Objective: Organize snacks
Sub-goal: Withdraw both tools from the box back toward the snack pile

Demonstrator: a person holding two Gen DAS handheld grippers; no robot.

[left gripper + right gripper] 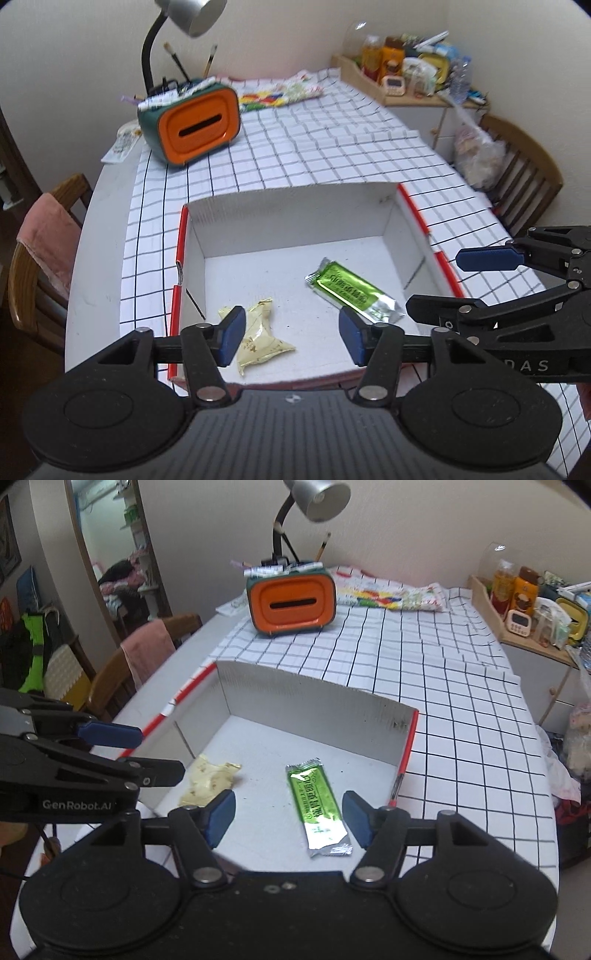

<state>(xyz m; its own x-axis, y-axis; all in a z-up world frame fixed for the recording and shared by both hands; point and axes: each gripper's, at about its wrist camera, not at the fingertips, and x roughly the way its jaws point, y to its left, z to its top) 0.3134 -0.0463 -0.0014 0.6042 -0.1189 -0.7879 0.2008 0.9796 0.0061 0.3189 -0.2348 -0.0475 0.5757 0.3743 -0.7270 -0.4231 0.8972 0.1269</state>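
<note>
While both sets of jaws stand apart with nothing between their pads, two snacks lie on the floor of the one open white box point(295, 206) on the checked table point(332, 140). The left gripper point(291, 334) hangs over the box's near edge; one cream packet point(264, 338) lies just beyond and below its left pad, partly hidden by it, and one green bar point(351, 291) lies just past its right pad, slanting away. In the right wrist view the right gripper point(288, 819) is about half open, and the green bar point(317, 808) lies beneath the gap, nearer the right pad, untouched. The cream packet point(210, 781) lies beyond that gripper's left pad. Each gripper shows at the edge of the other's view, its jaws parted and empty. Well beyond both jaws stand one orange-fronted tissue box point(195, 123) and one desk lamp point(184, 22). Two wooden chairs flank the table, and one tray of bottles point(406, 74) sits far right.
</note>
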